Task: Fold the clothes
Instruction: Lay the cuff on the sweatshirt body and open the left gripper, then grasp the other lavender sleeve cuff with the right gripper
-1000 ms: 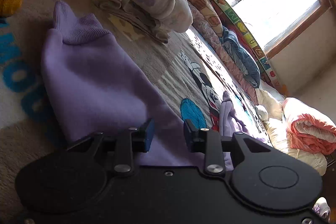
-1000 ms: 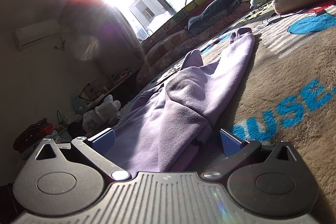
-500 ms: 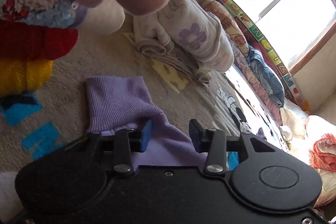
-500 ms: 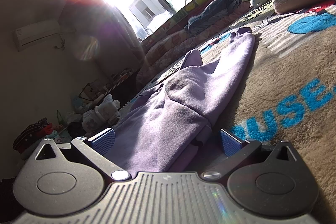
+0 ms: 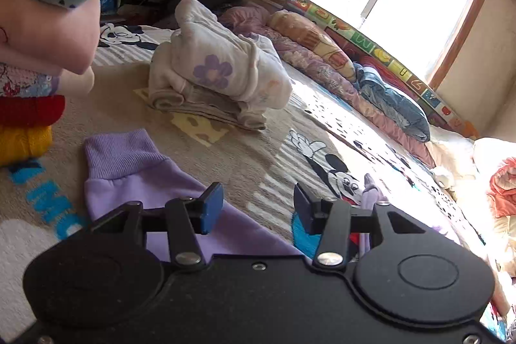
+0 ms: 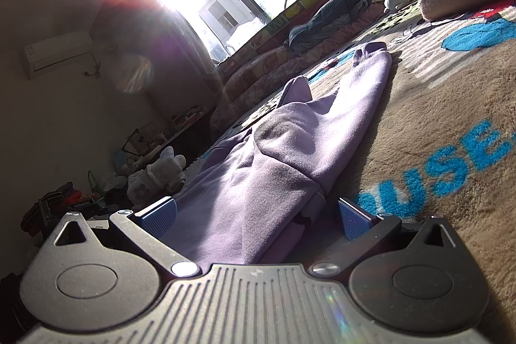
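A lilac fleece garment with ribbed cuffs (image 6: 290,157) lies stretched out on a beige plush blanket printed with blue letters and cartoon mice (image 5: 258,157), partly folded, one layer lapped over another along its length. The left gripper (image 5: 254,208) hovers just above one ribbed cuff end (image 5: 119,153) with its blue-padded jaws set wide and nothing between them. The right gripper (image 6: 258,218) sits low at the other end of the garment, its jaws also spread wide; the bunched fabric lies between the pads, but neither pad can be seen pressing on it. The cloth looks soft, light and limp, so it should drape and sag from any single pinch point and drag a little on the plush pile beneath. A good hold would be on the thicker edges: the ribbed cuff on the left side, and the doubled fold edge (image 6: 309,182) on the right, where several layers give the pads something to bite. Taking only the top layer risks the fold sliding apart. Beyond the left gripper, a folded stack of cream clothes with a purple flower print (image 5: 219,83) rests on the blanket, well apart from the lilac piece
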The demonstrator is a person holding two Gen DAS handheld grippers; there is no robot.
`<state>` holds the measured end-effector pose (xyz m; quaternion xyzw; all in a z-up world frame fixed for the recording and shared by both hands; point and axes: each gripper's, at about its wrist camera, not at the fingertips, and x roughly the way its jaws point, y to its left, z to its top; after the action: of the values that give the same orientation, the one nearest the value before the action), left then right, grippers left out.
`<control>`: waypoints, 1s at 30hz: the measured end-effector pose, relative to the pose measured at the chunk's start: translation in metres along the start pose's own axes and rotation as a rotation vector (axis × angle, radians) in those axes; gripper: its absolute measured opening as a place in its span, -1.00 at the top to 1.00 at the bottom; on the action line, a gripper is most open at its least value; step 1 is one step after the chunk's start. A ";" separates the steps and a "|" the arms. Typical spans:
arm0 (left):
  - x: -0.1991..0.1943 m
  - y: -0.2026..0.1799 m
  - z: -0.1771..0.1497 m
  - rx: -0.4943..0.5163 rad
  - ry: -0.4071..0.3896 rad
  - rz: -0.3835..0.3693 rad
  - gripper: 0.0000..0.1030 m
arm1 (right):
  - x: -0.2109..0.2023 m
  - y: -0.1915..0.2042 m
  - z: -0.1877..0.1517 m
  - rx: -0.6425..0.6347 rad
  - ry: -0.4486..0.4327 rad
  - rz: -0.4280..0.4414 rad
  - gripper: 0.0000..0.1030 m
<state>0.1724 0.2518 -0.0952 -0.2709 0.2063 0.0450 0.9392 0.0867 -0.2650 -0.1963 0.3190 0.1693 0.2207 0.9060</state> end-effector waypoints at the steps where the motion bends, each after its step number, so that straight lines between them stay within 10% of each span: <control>1: 0.001 -0.011 -0.011 -0.005 0.026 -0.038 0.02 | 0.000 0.000 0.000 -0.001 0.001 -0.001 -1.00; 5: 0.026 -0.039 -0.069 -0.037 0.208 -0.135 -0.32 | 0.000 0.003 0.000 -0.007 0.010 -0.013 -1.00; 9: 0.013 -0.072 -0.087 0.057 0.155 -0.061 -0.29 | 0.004 0.008 0.003 -0.026 0.052 -0.043 -1.00; 17: -0.011 -0.113 -0.120 -0.012 0.195 -0.226 -0.73 | -0.018 0.015 0.015 0.051 0.130 -0.080 -1.00; 30: 0.016 -0.175 -0.168 0.582 0.305 0.067 -0.91 | 0.021 -0.044 0.095 0.145 0.193 -0.294 -0.99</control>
<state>0.1600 0.0142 -0.1450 0.0123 0.3575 -0.0260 0.9335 0.1600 -0.3327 -0.1583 0.3326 0.3156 0.1025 0.8828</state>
